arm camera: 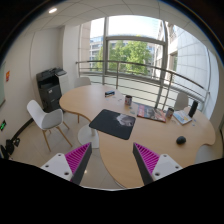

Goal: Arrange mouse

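Here the gripper [112,160] sits at the bottom centre of the frame, its two fingers spread well apart with nothing between them; the purple pads [79,158] face inward. Beyond the fingers, across the middle of the frame, stretches a long curved wooden table [140,145]. On it, just above the gap between the fingers, lies a dark mouse mat [108,124] with a small pale thing on its right edge, too small to name. The mouse [181,140], small and black, rests on the bare tabletop at the right of the frame, well apart from the mat and above the right finger. Further back on the table are some papers or books [152,112] and a dark upright object [127,100] near the centre. A white chair [46,117] stands at the left of the table, and a printer [48,86] stands against the wall at the upper left. Large windows [130,55] with a railing fill the upper centre, green trees showing outside.
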`<state>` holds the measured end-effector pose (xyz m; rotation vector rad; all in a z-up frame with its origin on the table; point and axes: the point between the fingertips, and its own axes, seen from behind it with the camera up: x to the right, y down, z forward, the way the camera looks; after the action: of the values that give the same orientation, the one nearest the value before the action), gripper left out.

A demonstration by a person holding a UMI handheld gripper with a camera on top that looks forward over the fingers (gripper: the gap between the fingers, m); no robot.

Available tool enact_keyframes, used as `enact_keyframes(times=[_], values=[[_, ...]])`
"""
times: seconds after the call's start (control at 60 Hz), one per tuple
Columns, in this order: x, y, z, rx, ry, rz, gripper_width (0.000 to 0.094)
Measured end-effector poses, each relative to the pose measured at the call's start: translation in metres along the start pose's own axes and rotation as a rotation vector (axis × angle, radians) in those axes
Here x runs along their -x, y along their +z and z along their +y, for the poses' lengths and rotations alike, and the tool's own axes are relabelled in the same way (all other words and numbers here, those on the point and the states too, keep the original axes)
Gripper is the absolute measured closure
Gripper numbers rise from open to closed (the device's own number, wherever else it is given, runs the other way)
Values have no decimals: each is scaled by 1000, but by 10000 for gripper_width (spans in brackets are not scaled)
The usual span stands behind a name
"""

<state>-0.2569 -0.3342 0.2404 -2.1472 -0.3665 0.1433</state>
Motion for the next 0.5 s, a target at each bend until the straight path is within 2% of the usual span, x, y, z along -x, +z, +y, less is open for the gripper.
enact_keyframes(times=[0.217,0.35,0.5], values=[[-66,14,63,86,86,57,90],[-145,33,116,137,136,118,92],[-257,68,150,135,178,210,91]])
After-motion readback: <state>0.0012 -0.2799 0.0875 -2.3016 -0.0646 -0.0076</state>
